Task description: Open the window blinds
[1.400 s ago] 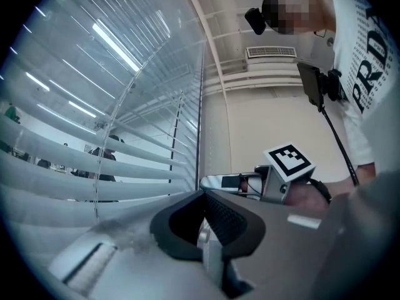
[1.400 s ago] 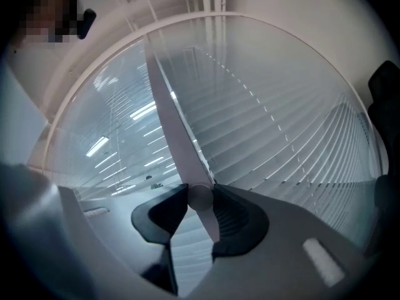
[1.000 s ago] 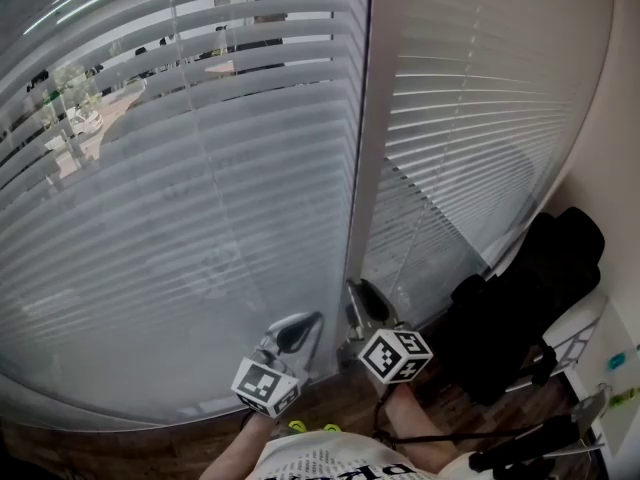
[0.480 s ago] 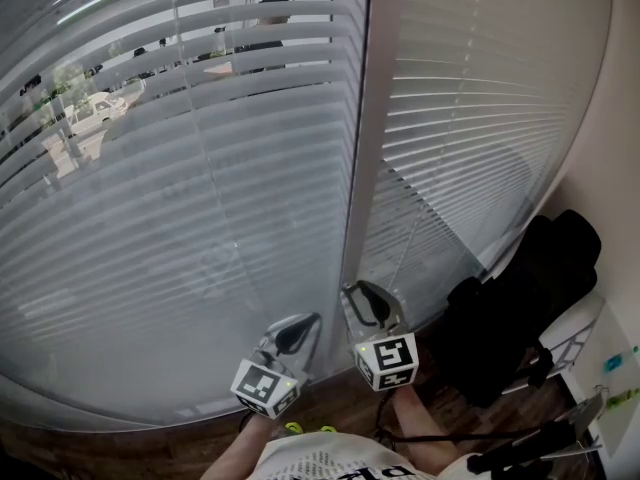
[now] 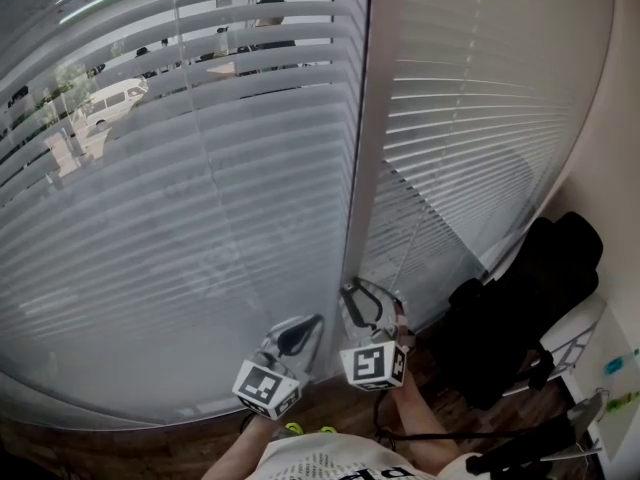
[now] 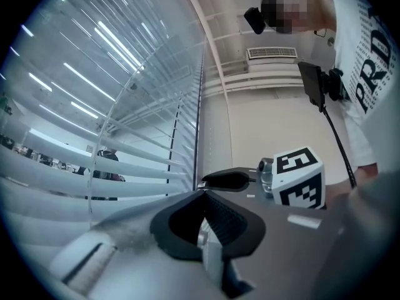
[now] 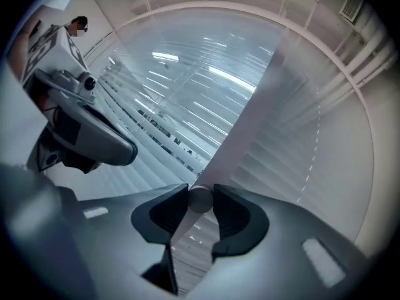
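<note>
Two slatted white blinds hang side by side: a wide left blind [image 5: 200,218] and a right blind [image 5: 480,118], parted by a white post [image 5: 365,168]. A thin wand [image 5: 408,250] hangs down in front of the right blind. In the right gripper view, its round grey end [image 7: 200,200] sits between my right gripper's [image 7: 200,204] pads. The jaws are closing and press on it. In the head view this gripper [image 5: 370,303] points level at the foot of the post. My left gripper [image 5: 300,333] is just left of it, shut and empty [image 6: 203,230].
A black chair or bag [image 5: 520,308] stands low at the right against the pale wall [image 5: 620,168]. Dark wooden floor [image 5: 340,398] runs under the blinds. Black rods and cables [image 5: 520,448] cross the lower right corner. Cars and people show through the upper left slats.
My right gripper has rolled about its own axis in place, so its marker cube shows a different face. The left gripper has not moved.
</note>
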A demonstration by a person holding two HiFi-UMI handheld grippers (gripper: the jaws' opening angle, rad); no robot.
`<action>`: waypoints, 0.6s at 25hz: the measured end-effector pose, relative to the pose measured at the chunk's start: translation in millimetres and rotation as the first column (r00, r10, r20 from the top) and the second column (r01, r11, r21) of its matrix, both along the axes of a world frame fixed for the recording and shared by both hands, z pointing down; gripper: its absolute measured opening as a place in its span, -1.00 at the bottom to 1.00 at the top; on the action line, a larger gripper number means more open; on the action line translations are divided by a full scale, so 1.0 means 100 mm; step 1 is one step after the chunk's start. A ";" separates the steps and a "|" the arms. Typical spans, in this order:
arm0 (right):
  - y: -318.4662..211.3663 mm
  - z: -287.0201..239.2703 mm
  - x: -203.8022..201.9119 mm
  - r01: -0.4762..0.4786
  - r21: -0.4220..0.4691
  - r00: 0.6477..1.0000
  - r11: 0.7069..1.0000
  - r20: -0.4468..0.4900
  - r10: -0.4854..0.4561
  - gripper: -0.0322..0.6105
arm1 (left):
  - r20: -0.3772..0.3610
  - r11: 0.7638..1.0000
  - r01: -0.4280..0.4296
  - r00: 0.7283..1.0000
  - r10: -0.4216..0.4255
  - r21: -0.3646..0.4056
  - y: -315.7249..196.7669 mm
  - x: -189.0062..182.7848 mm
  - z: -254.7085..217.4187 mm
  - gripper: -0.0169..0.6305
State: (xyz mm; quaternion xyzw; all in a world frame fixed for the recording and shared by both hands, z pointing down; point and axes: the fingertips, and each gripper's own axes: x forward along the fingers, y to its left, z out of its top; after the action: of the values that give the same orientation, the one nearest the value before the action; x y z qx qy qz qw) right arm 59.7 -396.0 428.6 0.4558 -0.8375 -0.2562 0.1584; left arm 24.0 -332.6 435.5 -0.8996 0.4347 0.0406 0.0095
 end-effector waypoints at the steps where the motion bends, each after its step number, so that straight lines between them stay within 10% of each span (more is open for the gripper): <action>1: 0.00 0.00 0.00 -0.002 0.003 1.000 1.000 -0.007 0.002 -0.48 | -0.001 1.000 0.002 1.000 -0.002 0.000 0.00 -0.01 0.00 -0.97; 15: -0.03 -0.03 0.05 0.032 -0.140 0.964 0.990 0.265 0.006 -0.48 | 0.000 1.000 -0.022 1.000 0.022 0.009 0.01 -0.01 -0.02 -0.97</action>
State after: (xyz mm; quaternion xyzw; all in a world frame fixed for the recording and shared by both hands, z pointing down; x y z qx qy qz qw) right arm 64.7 -398.6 425.6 0.4681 -0.8703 -0.1333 0.0755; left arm 22.6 -331.6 433.8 -0.9043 0.4246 0.0426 0.0131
